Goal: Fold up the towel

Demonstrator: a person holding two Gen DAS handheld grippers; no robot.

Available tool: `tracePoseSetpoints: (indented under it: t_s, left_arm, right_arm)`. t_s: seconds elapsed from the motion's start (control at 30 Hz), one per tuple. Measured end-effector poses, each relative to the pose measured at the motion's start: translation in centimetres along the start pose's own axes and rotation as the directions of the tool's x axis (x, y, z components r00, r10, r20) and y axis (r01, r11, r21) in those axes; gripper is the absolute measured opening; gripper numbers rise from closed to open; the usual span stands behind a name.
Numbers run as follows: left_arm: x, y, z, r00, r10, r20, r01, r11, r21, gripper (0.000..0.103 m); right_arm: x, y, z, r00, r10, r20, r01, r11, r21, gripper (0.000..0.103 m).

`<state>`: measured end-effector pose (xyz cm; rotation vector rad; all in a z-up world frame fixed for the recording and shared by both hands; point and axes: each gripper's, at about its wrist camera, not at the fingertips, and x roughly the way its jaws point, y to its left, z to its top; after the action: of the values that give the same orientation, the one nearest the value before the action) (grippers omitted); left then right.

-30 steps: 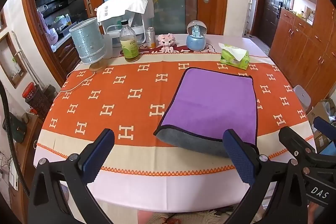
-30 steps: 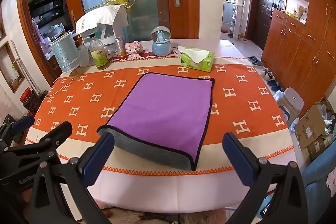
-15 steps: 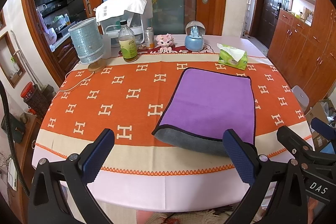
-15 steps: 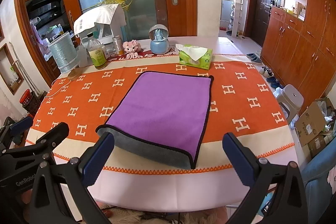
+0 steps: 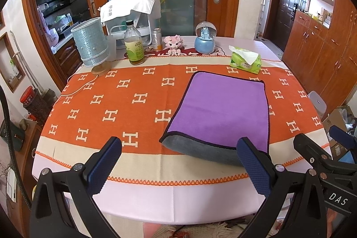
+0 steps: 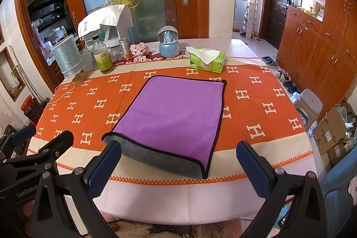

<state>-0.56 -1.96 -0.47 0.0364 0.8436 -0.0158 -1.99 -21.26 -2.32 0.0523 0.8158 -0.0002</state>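
The towel (image 6: 171, 113) lies folded flat on the tabletop (image 6: 183, 195), purple side up with a dark trim, its grey underside showing along the rounded fold at the near edge. It rests on the orange cloth (image 5: 116, 104) patterned with white H shapes, toward the right half of the tabletop in the left wrist view (image 5: 221, 108).

At the far left edge stands a pale blue lamp (image 5: 90, 45), its white cord running down across the cloth. Beside it is a glass bottle (image 5: 133, 46) with a green label, then a small can (image 5: 156, 39), a pink block figure (image 5: 175, 42) and a blue snow globe (image 5: 205, 40). Behind these sits a white appliance draped with a white cloth (image 5: 131, 6). Further right, a green tissue pack (image 5: 245, 59) sits just beyond the towel's far edge.

The left claw (image 5: 178, 162) hovers over the near edge of the tabletop, fingers spread wide and holding nothing, its right finger overlapping the towel's near fold in the view. The right claw (image 6: 178, 162) is likewise spread wide and empty, framing the towel's near edge. Whether either touches the towel cannot be told.
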Motion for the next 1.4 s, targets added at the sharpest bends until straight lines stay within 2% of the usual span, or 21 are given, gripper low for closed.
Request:
tracePoseSetpoints:
  t_s: [0.67, 1.4]
  left_arm:
    - [-0.1, 0.3, 0.2, 0.999, -0.034, -0.006, 0.034, 0.999, -0.007, 0.102]
    - [0.0, 0.4, 1.6, 0.997, -0.080, 0.009, 0.080, 0.996, 0.050, 0.102]
  right_arm:
    - [-0.2, -0.2, 0.0, 1.000, -0.002, 0.005, 0.002, 1.000, 0.003, 0.103]
    - [-0.9, -1.0, 1.1, 0.999, -0.034, 0.035, 0.033, 0.999, 0.013, 0.103]
